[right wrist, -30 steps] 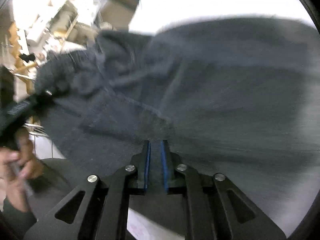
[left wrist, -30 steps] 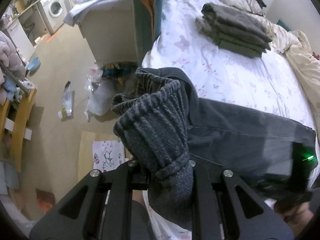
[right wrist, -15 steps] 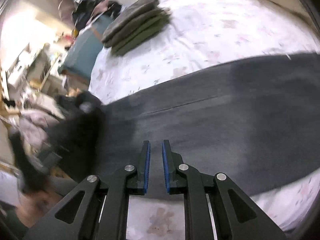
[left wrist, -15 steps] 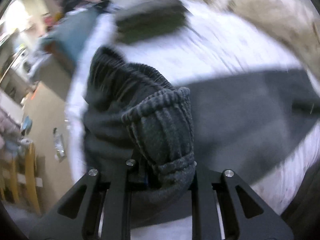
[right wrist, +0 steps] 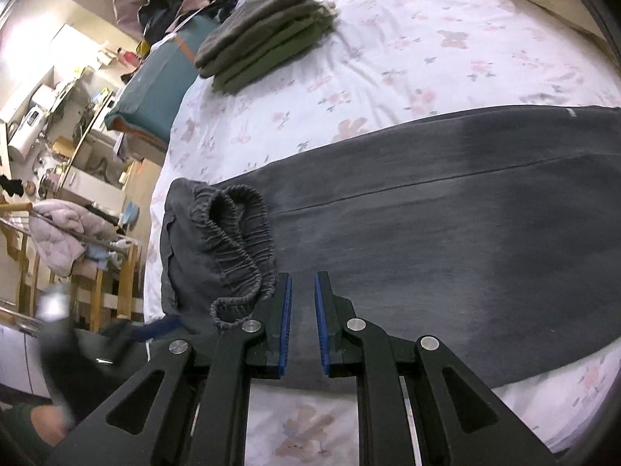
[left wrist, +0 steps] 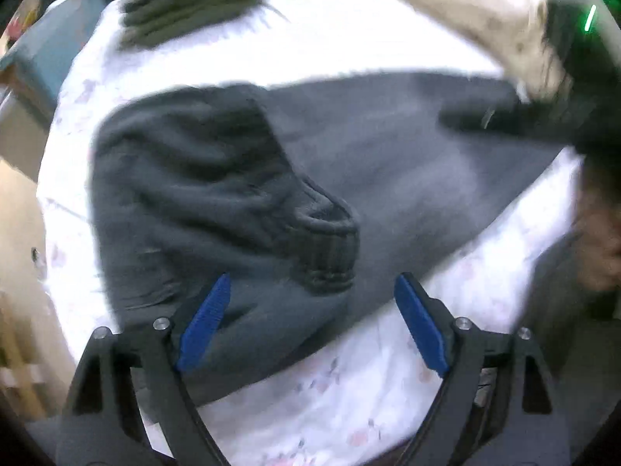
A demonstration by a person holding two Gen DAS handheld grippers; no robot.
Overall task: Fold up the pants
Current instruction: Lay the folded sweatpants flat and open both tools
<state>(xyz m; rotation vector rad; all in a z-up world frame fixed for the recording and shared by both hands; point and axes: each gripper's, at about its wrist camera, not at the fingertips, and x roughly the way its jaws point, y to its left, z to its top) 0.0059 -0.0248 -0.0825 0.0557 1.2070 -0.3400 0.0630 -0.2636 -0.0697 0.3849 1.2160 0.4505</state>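
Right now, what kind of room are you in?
Most likely a bedroom in a small home. Dark pants lie on a bed with a flowered sheet, a stack of folded clothes sits further back, and more laundry hangs on a wooden rack beside it.

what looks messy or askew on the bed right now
The waistband end of the dark grey pants sits bunched and rumpled at the bed's edge, while the legs lie flat on the floral sheet. The folded stack behind looks tidy.
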